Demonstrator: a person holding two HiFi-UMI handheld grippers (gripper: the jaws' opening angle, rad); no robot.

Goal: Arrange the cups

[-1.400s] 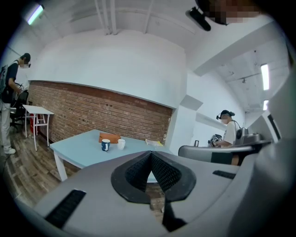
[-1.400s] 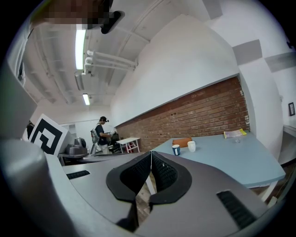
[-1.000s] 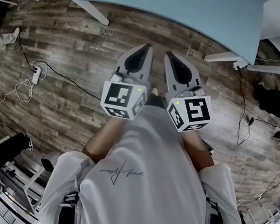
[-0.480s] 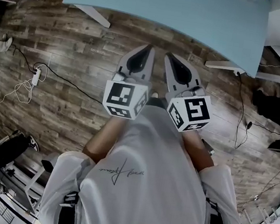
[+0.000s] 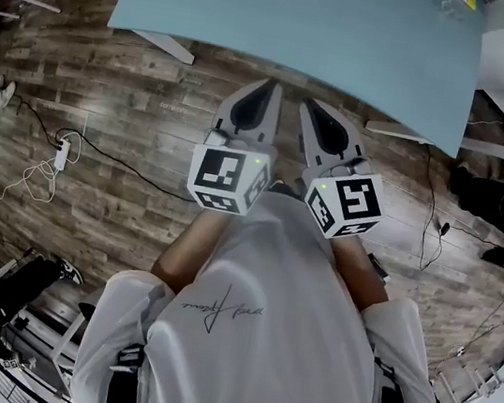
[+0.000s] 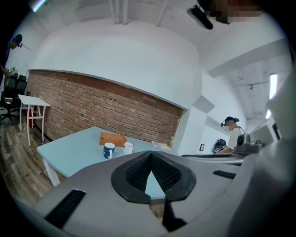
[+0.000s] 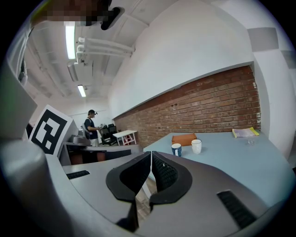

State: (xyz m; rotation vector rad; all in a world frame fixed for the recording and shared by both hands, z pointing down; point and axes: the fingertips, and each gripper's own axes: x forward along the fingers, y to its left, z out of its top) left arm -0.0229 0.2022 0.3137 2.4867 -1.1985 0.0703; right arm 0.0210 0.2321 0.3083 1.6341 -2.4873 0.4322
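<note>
Head view: left gripper (image 5: pixel 269 85) and right gripper (image 5: pixel 305 105) have jaws together, both empty, short of the table (image 5: pixel 353 41). Blue cup (image 6: pixel 109 150) and white cup (image 6: pixel 128 148) sit mid-table, possibly just apart. Approach step, I'd say; next needs reaching in and opening jaws.

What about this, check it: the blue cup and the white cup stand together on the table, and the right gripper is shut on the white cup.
Wrong: the right gripper is shut on nothing, as the right gripper view shows. The blue cup and the white cup do stand together on the table.
</note>
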